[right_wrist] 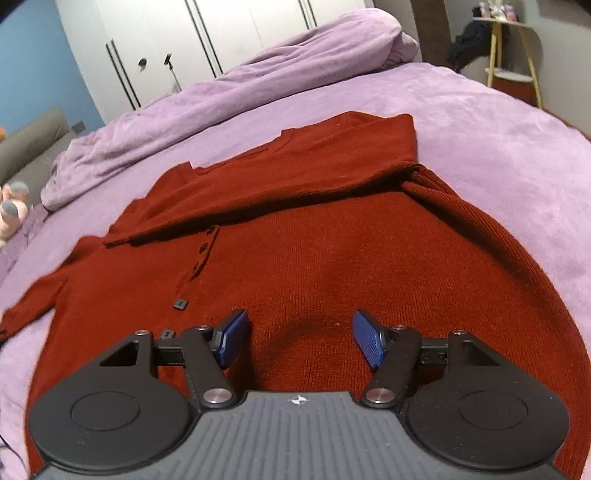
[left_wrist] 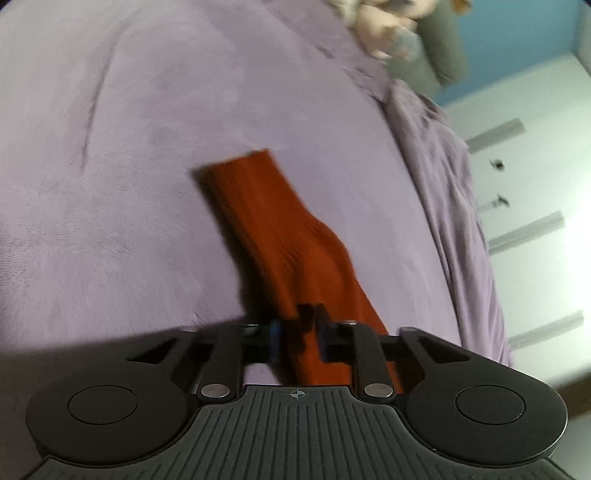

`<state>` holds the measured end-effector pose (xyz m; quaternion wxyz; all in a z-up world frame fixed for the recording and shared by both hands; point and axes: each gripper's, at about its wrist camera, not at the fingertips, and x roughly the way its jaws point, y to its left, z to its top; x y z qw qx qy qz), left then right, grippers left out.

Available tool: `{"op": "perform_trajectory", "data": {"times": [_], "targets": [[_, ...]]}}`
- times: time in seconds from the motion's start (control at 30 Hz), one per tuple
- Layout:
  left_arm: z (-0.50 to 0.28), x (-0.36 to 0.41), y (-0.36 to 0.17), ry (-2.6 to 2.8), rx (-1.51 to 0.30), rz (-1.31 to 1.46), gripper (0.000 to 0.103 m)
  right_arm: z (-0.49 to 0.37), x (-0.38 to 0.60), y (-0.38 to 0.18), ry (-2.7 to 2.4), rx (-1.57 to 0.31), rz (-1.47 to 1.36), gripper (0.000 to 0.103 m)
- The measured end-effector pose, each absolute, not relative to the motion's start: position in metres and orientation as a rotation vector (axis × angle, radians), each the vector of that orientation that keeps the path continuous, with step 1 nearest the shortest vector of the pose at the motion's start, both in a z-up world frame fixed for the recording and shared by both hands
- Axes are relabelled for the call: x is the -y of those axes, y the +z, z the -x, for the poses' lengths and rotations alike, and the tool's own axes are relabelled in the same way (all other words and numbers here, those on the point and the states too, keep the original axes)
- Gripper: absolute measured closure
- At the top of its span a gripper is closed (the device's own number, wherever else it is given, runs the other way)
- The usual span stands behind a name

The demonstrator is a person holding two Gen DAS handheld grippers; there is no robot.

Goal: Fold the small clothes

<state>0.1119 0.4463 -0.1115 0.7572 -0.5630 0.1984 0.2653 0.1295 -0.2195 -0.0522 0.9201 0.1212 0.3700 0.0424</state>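
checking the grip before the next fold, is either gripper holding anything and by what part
The left gripper is shut on the red cardigan's sleeve, which hangs beyond the jaws. The right gripper is open above the cardigan, holding nothing.

Rust-red ribbed cardigan (right_wrist: pixel 332 258), lilac blanket (right_wrist: pixel 498 122)

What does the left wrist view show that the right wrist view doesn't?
Only the left wrist view shows the left hand-held gripper shut on a red sleeve, which stretches away over the bed; the image is motion-blurred.

Only the right wrist view shows the right hand-held gripper open above the sweater's body, the button placket, the other sleeve folded across the chest, and a side table.

Both show the purple blanket, the bunched duvet, the white wardrobe and a pink plush toy.
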Motion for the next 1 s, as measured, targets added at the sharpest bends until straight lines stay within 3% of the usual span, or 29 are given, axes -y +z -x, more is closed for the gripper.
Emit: {"op": "perform_trajectory", "data": {"times": [0.13,0.3,0.57,0.63,0.67,0.7,0.83,1.0], "targets": [[-0.109,-0.452,-0.114,0.563,-0.425,1.250,0.094,-0.128,0.221,-0.052,0.091,-0.756,-0.251,0.039],[-0.132,-0.408,-0.057,0.468,-0.442,0.859,0.095,-0.127,0.220,-0.054,0.094,-0.738,-0.239,0.038],[-0.182,-0.194,0.050,-0.088,-0.373,0.381,0.094,-0.125,0.233,-0.050,0.119,-0.737,-0.307,0.038],[-0.192,-0.134,0.047,-0.190,-0.420,0.289,0.085,-0.126,0.238,-0.048,0.133,-0.749,-0.319,0.038],[-0.197,-0.111,0.040,-0.219,-0.455,0.245,0.071,-0.127,0.239,-0.046,0.140,-0.756,-0.326,0.038],[-0.203,-0.092,0.030,-0.225,-0.503,0.209,0.063,-0.128,0.241,-0.044,0.147,-0.761,-0.333,0.038],[-0.205,-0.065,-0.019,-0.165,-0.681,0.235,0.063,-0.139,0.246,-0.031,0.223,-0.739,-0.360,0.038],[-0.190,-0.085,-0.043,-0.025,-0.726,0.206,0.058,-0.188,0.228,-0.018,0.345,-0.723,-0.432,0.038]]}}
